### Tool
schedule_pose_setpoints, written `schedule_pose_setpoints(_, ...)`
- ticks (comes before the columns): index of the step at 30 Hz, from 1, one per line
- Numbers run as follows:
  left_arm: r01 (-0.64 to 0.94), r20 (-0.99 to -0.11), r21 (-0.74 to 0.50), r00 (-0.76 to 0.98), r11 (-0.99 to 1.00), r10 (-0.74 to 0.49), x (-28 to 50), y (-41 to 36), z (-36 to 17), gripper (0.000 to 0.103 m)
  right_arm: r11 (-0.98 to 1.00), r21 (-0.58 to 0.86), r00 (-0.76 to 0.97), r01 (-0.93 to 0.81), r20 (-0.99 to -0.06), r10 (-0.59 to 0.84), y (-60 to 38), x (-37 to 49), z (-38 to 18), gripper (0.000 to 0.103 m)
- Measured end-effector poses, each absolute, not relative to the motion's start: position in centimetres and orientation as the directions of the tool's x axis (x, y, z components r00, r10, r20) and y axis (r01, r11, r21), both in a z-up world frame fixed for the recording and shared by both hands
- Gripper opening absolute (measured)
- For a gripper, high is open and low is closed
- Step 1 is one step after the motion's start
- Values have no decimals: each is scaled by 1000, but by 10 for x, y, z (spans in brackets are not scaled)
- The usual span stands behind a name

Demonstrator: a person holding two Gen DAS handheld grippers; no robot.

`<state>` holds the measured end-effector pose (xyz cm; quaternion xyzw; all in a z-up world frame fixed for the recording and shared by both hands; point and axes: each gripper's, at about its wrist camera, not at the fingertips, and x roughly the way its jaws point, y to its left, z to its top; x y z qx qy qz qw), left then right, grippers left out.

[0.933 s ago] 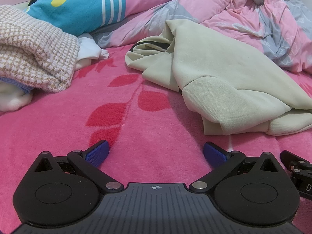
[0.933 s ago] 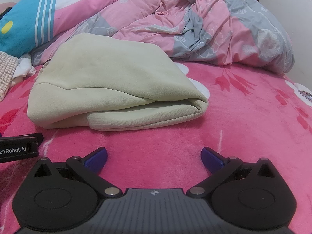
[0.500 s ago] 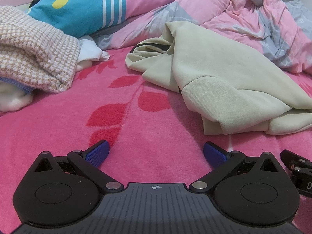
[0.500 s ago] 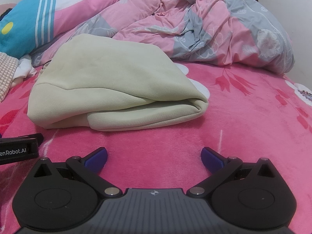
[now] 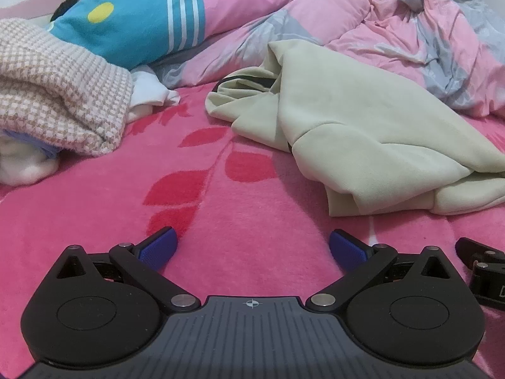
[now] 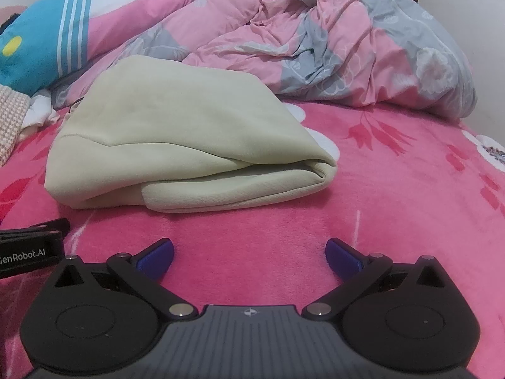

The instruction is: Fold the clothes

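Both grippers' fingers [image 5: 157,248] spread; garment [image 6: 189,145] apparently folded.

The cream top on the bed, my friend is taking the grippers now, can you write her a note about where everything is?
Left gripper: open, empty, low over the pink blanket.
Right gripper: open, empty, just in front of the cream top.
The cream top is folded into a loose bundle, untouched by both grippers.
A checked knit lies folded on a pile at the left.
Left to do: tidy the bundle's left end, where loose layers stick out.
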<state>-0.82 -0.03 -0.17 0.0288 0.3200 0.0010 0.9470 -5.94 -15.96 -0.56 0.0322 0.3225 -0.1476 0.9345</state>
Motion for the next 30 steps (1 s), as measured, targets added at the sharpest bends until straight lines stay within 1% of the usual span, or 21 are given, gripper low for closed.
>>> schedule_pose_setpoints(3,17,-607,48,795,999,16,-11,1,-2,103,953,-53,749,297,-607,-267,-156,-60,-5,103)
schedule_pose_setpoints(7,18,-603,29,798,999,3,-13,3,-2,103,954,-34,759,297,-598,-258,-159,-63,-7,103)
schedule_pose_setpoints(10,21,-608,48,794,999,13,-11,-1,-2,103,954,-38,756,298,-600,-261,-159,-62,-7,103)
schedule_pose_setpoints(20,24,-621,44,784,999,9,-9,0,-1,103,954,-34,754,297,-605,-257,-160,-61,-6,103)
schedule_pose_setpoints(30,24,-614,127,787,992,60,-9,-12,1,103,953,-52,749,298,-606,-267,-156,-61,-6,103)
